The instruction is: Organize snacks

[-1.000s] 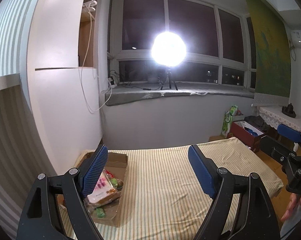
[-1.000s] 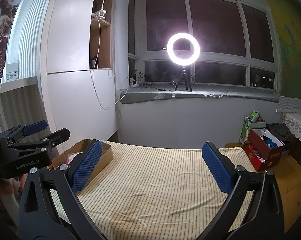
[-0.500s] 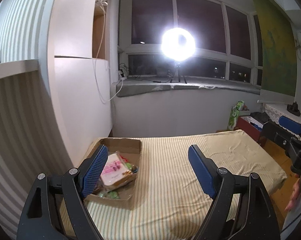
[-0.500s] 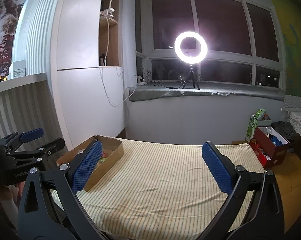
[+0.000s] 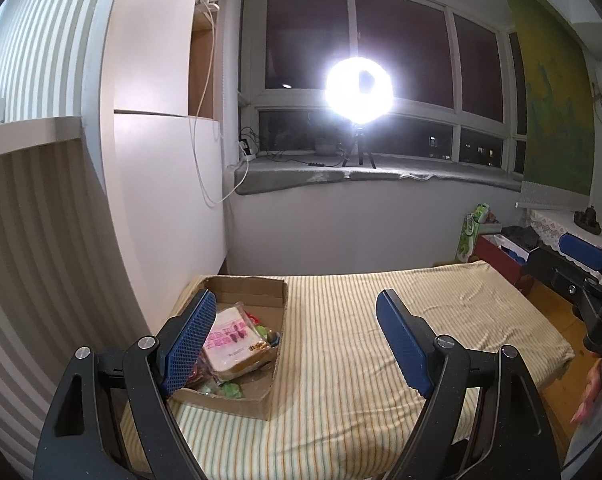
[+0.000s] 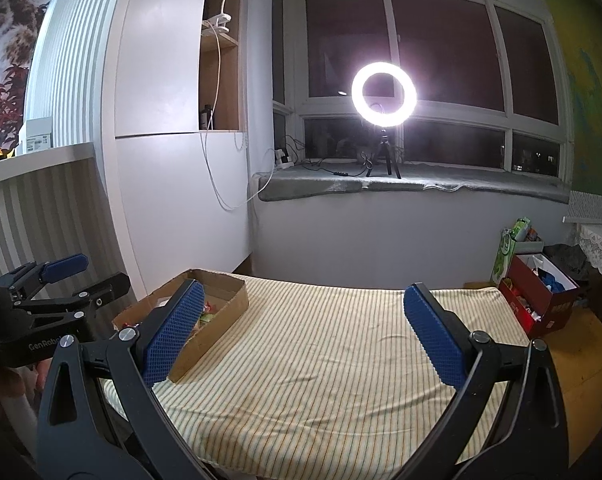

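cardboard box (image 5: 237, 394) lengthwise toward window (snacks inside)

The table (image 5: 361, 360) wears a matt striped cloth, lightly creased. On its left the cardboard box (image 5: 277, 368) is plain brown and rough-edged, holding glossy clear-wrapped snack packets (image 5: 233, 340). The left gripper (image 5: 293, 340) is matt black plastic with blue pads (image 5: 189, 344) (finely knobbed, rubbery-looking). The far windowsill (image 6: 381, 186) has a grey fleecy cover.

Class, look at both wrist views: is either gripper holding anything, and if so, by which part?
Nothing is held. The left gripper and right gripper both stand open, with only striped cloth between their fingers.
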Demonstrator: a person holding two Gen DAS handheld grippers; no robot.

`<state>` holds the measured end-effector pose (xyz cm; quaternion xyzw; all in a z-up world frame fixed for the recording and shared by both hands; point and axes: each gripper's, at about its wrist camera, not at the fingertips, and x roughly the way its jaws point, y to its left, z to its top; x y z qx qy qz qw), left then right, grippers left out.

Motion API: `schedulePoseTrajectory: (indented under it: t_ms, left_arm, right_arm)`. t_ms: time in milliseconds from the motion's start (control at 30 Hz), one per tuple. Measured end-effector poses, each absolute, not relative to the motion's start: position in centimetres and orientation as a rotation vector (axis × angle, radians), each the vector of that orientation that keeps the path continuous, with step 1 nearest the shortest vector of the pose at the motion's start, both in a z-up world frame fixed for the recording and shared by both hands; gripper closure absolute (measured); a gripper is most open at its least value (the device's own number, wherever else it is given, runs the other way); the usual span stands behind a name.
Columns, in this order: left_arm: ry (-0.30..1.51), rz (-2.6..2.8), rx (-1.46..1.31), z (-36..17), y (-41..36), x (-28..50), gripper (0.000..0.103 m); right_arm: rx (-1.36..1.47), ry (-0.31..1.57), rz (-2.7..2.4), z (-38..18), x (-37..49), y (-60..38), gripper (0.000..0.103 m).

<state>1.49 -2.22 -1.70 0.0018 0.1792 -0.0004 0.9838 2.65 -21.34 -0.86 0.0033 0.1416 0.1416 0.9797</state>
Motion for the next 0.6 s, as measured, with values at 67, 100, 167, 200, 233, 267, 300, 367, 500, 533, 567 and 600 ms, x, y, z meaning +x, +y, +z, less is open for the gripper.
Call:
schedulePoseTrajectory:
  t_ms: [67,100,167,200,233,267,300,367,500,533,567,600]
  left_arm:
    - [0.364,-0.001,0.004,-1.77,-2.23,1.65,0.021]
    - [0.364,0.001,0.004,-1.81,-2.21,1.72,0.021]
    - [0.366,0.002,0.004,-1.84,-2.24,1.75,0.021]
    - [0.366,0.001,0.005,-1.9,-2.25,1.71,0.021]
    - [0.366,0.002,0.006,-1.9,-2.26,1.72,0.021]
    - [0.366,0.001,0.005,-1.92,-2.27,1.75,0.021]
    - [0.367,0.001,0.006,-1.92,-2.29,1.75,0.021]
    - [0.366,0.0,0.007,-1.88,-2.38,1.7,0.021]
    - [0.365,-0.002,0.007,-1.87,-2.47,1.69,0.021]
    - [0.364,-0.002,0.009,-1.83,-2.51,1.66,0.021]
    - [0.365,-0.002,0.009,-1.85,-2.5,1.67,0.021]
    - [0.364,-0.003,0.007,-1.86,-2.48,1.67,0.021]
  right_arm:
    - [0.008,0.287,0.285,-0.87,2.81,-21.37,0.001]
    - [0.008,0.288,0.284,-0.89,2.86,-21.37,0.001]
    - [0.01,0.289,0.284,-0.95,2.96,-21.43,0.001]
    - [0.01,0.29,0.284,-0.97,3.02,-21.47,0.001]
    - [0.01,0.291,0.284,-0.98,3.01,-21.52,0.001]
    - [0.01,0.29,0.284,-0.96,3.02,-21.47,0.001]
    - [0.01,0.29,0.284,-0.96,3.02,-21.46,0.001]
    - [0.01,0.289,0.285,-0.95,3.02,-21.48,0.001]
    - [0.01,0.29,0.284,-0.98,3.03,-21.47,0.001]
    - [0.011,0.291,0.285,-0.99,3.04,-21.49,0.001]
    - [0.011,0.29,0.285,-1.0,3.03,-21.51,0.001]
    - [0.01,0.29,0.285,-0.99,3.04,-21.47,0.001]
